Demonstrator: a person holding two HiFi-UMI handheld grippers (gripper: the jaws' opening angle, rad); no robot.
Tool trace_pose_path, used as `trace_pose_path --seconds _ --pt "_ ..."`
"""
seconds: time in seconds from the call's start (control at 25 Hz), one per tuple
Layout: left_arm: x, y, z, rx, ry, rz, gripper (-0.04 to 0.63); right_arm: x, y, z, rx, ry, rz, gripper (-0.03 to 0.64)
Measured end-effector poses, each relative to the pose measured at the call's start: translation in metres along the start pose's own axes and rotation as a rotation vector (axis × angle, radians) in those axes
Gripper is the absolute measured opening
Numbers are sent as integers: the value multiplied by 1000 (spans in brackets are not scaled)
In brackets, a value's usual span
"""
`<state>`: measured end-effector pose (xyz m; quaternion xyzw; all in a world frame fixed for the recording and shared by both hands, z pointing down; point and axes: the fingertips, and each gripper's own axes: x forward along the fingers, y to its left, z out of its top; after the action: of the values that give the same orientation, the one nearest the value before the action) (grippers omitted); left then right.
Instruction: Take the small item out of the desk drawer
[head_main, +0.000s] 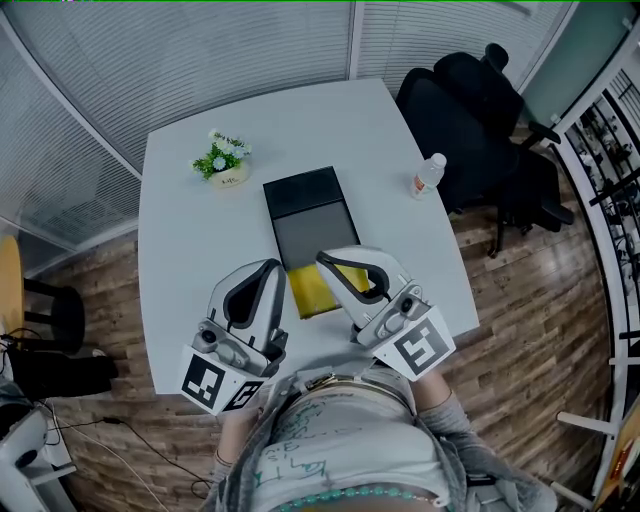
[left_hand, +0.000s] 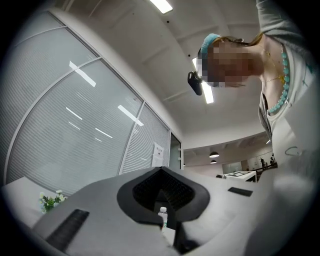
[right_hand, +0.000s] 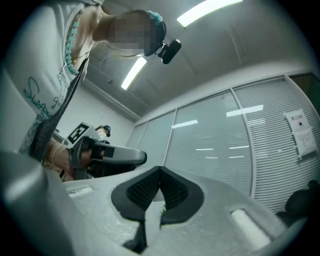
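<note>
White desk (head_main: 190, 240) bearing a dark box (head_main: 308, 215) lies under the left hand-held gripper (head_main: 271, 268) and right hand-held gripper (head_main: 324, 259), both closed, empty.

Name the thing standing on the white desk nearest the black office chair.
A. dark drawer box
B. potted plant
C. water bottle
C: the water bottle stands at the edge of the desk beside the black office chair; the potted plant sits near the opposite far corner.
</note>
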<state>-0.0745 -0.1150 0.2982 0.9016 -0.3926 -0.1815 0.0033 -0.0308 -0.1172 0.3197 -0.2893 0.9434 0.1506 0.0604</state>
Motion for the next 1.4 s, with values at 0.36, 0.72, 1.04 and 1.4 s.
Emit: trace_pose_path --seconds 0.36,0.72,1.04,1.4 --pt "-2 1 -48 -12 126 62 -3 -12 6 -38 10 90 -30 3" --pt "-11 -8 -81 -52 174 108 -3 -27 13 -69 86 149 -86 3" --pt "-4 -17 -78 -28 184 90 -3 -19 15 -60 95 145 -74 3" --pt "-4 -16 -79 17 191 112 -3 -14 22 -57 60 162 -45 3"
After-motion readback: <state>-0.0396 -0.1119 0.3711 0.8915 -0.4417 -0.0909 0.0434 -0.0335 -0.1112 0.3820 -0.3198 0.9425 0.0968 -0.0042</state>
